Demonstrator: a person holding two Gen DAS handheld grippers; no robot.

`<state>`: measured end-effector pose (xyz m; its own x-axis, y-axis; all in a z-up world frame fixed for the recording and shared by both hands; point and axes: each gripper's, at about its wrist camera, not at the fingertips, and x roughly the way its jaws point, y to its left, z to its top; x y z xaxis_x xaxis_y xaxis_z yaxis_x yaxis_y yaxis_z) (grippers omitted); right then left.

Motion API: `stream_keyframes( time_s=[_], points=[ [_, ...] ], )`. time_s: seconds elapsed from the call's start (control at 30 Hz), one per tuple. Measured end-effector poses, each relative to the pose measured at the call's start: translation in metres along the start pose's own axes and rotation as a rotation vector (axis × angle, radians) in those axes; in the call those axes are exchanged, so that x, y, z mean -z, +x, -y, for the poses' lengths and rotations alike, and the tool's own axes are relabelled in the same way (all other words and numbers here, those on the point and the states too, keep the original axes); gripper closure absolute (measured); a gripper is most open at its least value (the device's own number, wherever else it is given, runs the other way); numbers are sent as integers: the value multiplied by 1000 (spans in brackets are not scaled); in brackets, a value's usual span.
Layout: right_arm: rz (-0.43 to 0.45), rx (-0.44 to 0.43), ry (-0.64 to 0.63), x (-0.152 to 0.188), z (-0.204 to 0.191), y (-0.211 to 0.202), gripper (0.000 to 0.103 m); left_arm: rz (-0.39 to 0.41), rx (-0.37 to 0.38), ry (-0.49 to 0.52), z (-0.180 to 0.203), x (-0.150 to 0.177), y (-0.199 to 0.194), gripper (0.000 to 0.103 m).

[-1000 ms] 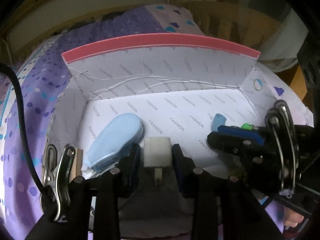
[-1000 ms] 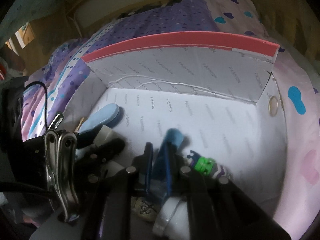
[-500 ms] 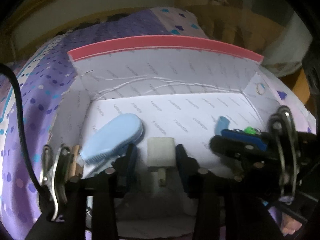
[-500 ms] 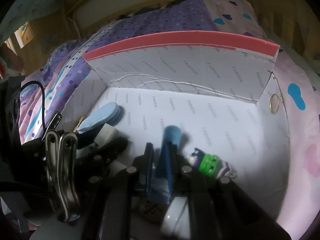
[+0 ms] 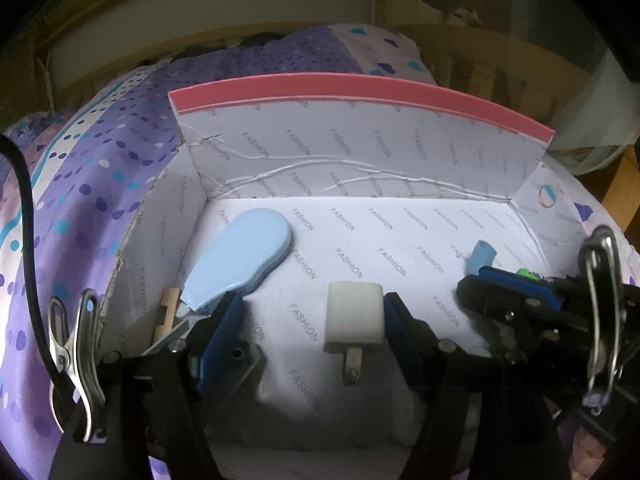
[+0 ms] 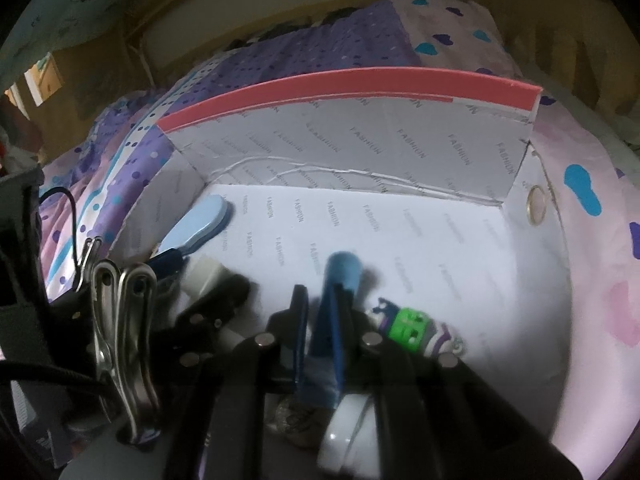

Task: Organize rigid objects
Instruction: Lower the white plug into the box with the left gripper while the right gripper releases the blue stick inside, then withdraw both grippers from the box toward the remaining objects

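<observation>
the box sits open on the bedspread, white printed lining inside with a pink strip along the top of its back wall, and both tongs reach into it from the near side.

the left gripper is letting go: its jaws are opening around the white plug adapter, which stands on the box floor between them. the right-hand pad looks just beside or barely against it, the left pad is well apart. the right gripper is clamped tight on a slim blue tube-like piece that sticks up past its tips.

the adapter looks like hard plastic, light, stiff, smooth on its flat faces, so likely a bit slippery. i'd take it across the two broad sides, not by the metal prong pointing toward the camera. the blue piece looks equally light and rigid. it is narrow, so a pinch low on the body, as it is now, seems the safe hold. the pale blue flat oval thing at the left wall looks thin and stiff, and i'd guess its edges are the place to take it.

counted inside the box: one white adapter, one pale blue oval piece, one blue tube, one small green-and-purple toy figure lying beside the right tongs, and one wooden clothespin-like bit against the left wall. one metal eyelet shows in the right wall. something round and white sits under the right gripper, too blurred to name.
</observation>
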<state>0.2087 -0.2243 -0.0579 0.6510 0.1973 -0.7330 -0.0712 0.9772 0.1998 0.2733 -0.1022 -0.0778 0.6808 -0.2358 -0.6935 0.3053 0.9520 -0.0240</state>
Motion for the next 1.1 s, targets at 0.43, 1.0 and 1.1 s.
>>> stream_keyframes(
  time_s=[0.43,1.0,1.1],
  points=[
    [-26,34,1,-1,1,-8,78,-3,-29,10,-2,-3,-6,25],
    [-29,-51,48,0,5,-23,24,-8,4,25,4,-3,-11,15],
    [-29,-54,50,0,5,-23,24,-23,3,16,2,-2,-11,15]
  ],
)
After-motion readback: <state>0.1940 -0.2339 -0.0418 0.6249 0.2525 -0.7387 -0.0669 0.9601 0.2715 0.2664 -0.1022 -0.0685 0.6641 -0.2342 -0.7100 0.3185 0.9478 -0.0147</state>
